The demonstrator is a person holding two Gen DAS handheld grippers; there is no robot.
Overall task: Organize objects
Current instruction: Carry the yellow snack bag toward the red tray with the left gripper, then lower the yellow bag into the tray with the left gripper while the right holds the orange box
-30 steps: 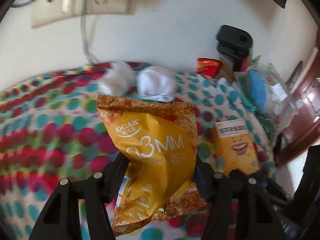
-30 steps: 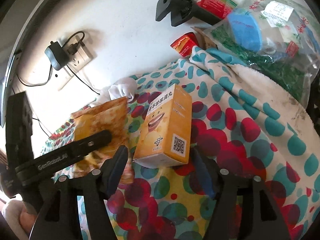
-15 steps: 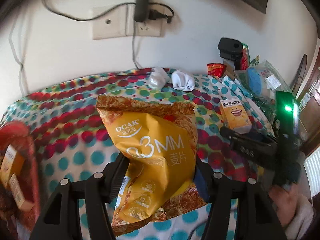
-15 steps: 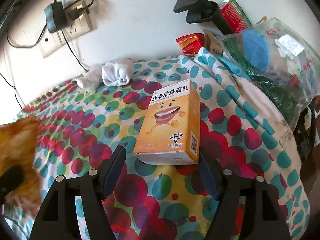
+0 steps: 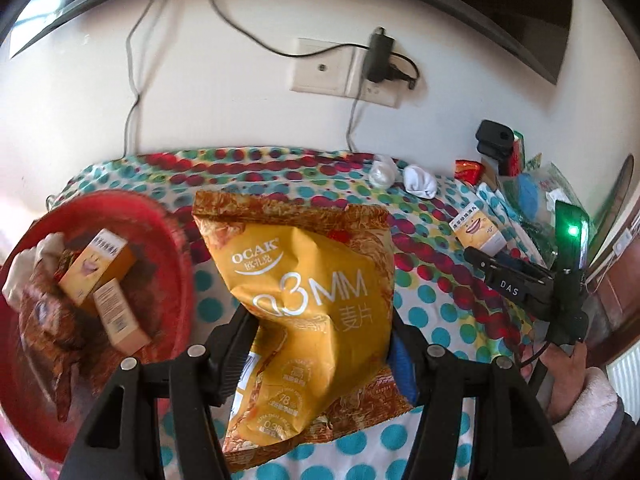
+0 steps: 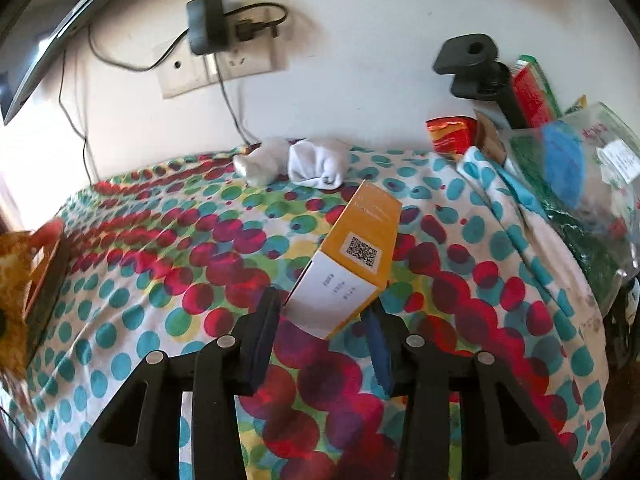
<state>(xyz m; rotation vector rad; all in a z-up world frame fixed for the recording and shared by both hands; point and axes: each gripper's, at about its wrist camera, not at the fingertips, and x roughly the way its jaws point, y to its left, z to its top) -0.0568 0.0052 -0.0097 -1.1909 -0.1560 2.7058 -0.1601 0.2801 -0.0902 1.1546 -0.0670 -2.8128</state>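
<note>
Two grippers are loaded at this moment. The left gripper (image 5: 320,344) is clamped on the bag (image 5: 308,304), a yellow oat-flake pouch pinched at its lower half and held upright above the cloth (image 5: 424,312). The right gripper (image 6: 320,328) is closed on the box (image 6: 352,256), an orange carton gripped at its white end and tilted up, its far end raised off the spotted cloth. From the left camera the right gripper (image 5: 486,258) is seen near the cloth's right edge, with the box (image 5: 478,230) at its tip.

At the left edge of the cloth a red basin (image 5: 176,248) is seen, its rim just beside the bag's left side; two small cartons (image 5: 102,264) and a brown packet are lying inside it. At the back edge, against the wall, a pair of white socks (image 6: 296,160) is lying. The back right corner is crowded: a red packet (image 6: 450,134), a black stand (image 6: 476,68) and a clear plastic bag (image 6: 576,168) are packed together. The middle of the cloth, between the basin and the box, is left bare, so open room is seen there. A socket (image 6: 216,66) with a charger is mounted on the wall above.
</note>
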